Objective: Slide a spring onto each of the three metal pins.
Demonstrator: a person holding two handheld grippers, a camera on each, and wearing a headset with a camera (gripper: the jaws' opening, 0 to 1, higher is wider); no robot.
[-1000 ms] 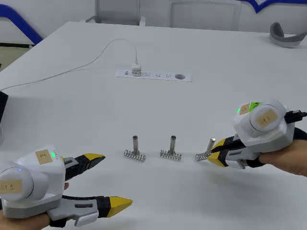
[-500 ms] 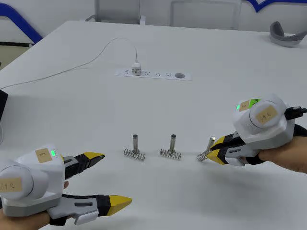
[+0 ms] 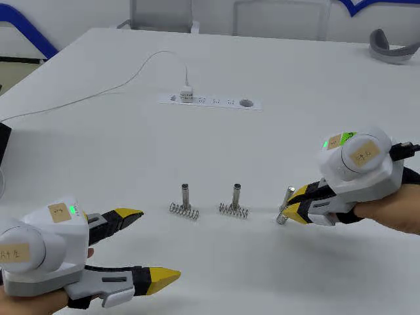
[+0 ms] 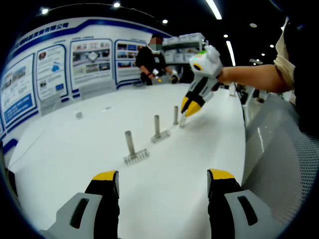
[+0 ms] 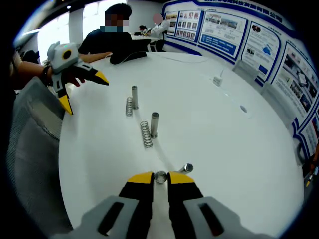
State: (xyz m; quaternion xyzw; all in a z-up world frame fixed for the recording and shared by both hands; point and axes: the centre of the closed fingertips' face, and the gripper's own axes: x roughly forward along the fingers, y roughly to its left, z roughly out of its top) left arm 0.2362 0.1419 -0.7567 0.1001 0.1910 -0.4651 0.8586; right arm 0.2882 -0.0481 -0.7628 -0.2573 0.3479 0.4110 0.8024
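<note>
Three short metal pins stand in a row on the white table: left pin (image 3: pixel 186 194), middle pin (image 3: pixel 236 195), right pin (image 3: pixel 289 195). A spring (image 3: pixel 184 211) lies in front of the left pin, and another spring (image 3: pixel 233 211) lies in front of the middle pin. My right gripper (image 3: pixel 291 211) is shut on the third spring (image 3: pixel 281 219), just beside the right pin; in the right gripper view this spring (image 5: pixel 160 176) shows end-on between the jaws. My left gripper (image 3: pixel 159 244) hovers open at the near left, with nothing in it (image 4: pixel 163 178).
A white power strip (image 3: pixel 210 102) with a plug (image 3: pixel 187 96) and a cable lies at mid-table. A grey curved object (image 3: pixel 392 51) sits at the far right. Chairs stand beyond the far edge. People sit at another table (image 5: pixel 117 30).
My right gripper has turned with the spring: the spring stuck out to the left along the table, and now only its short end shows below the jaws. The left gripper has barely moved.
</note>
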